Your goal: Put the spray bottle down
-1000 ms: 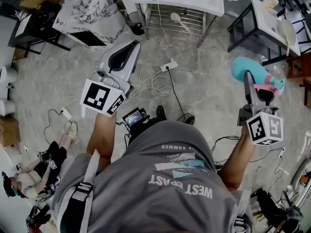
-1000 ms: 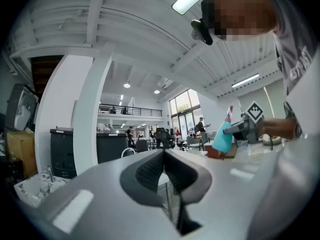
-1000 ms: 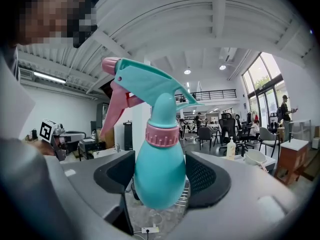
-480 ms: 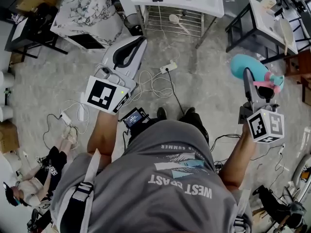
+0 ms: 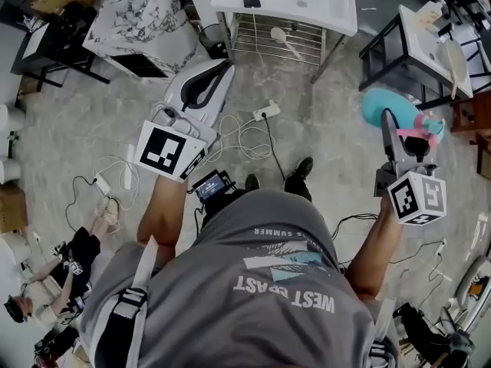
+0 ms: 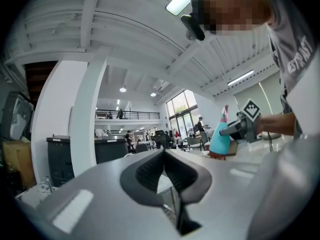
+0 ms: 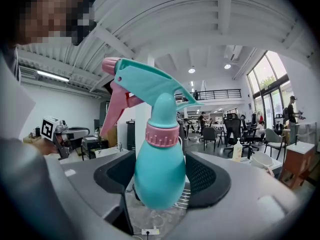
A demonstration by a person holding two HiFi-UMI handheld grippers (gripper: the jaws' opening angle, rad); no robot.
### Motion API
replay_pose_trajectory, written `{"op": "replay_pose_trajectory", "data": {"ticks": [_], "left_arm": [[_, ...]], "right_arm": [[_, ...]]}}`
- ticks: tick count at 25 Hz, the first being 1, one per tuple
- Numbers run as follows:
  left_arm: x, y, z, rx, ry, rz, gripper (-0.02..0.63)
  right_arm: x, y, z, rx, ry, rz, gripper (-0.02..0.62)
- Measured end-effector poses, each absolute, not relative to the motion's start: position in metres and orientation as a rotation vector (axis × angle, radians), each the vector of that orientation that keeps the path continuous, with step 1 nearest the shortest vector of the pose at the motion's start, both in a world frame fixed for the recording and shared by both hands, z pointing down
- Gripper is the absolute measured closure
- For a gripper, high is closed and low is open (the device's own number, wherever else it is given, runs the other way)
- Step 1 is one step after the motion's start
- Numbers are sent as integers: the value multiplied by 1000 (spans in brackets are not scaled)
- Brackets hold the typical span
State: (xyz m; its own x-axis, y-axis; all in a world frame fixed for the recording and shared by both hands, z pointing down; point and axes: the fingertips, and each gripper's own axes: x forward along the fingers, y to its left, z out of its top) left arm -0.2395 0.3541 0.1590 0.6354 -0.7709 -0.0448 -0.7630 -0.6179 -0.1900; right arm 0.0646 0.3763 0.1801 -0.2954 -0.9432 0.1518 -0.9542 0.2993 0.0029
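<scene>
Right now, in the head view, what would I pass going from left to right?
marble table → left claw → power strip → spray bottle

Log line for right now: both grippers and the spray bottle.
left gripper: shut, empty | right gripper: shut on spray bottle | bottle: upright, in the air | put-down: not yet done

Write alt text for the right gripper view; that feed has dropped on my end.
The right gripper holds a teal spray bottle upright between its jaws, gripped at the rounded body, its pink collar and pink trigger above them. Behind is an open hall with office chairs; the left gripper shows at left.
</scene>
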Motion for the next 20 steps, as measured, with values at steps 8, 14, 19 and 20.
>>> {"op": "replay_pose_trajectory", "data": {"ticks": [8,14,19,20], "left_arm": [[-194,323,164,-2661,1298,-94,603],[-153,289,170,-2659,1329,-119,603],[-111,259,172,-2658,1334,-135,603],[-103,255,172,-2656,1337,-139,603]], "right_arm": [[104,335,186,1736,-2474,162,275],[140,296,195,1695,-2501,197,275],[176,262,197,1668,-2520,206,275],[183,256,197,1662,-2525,206,275]]}}
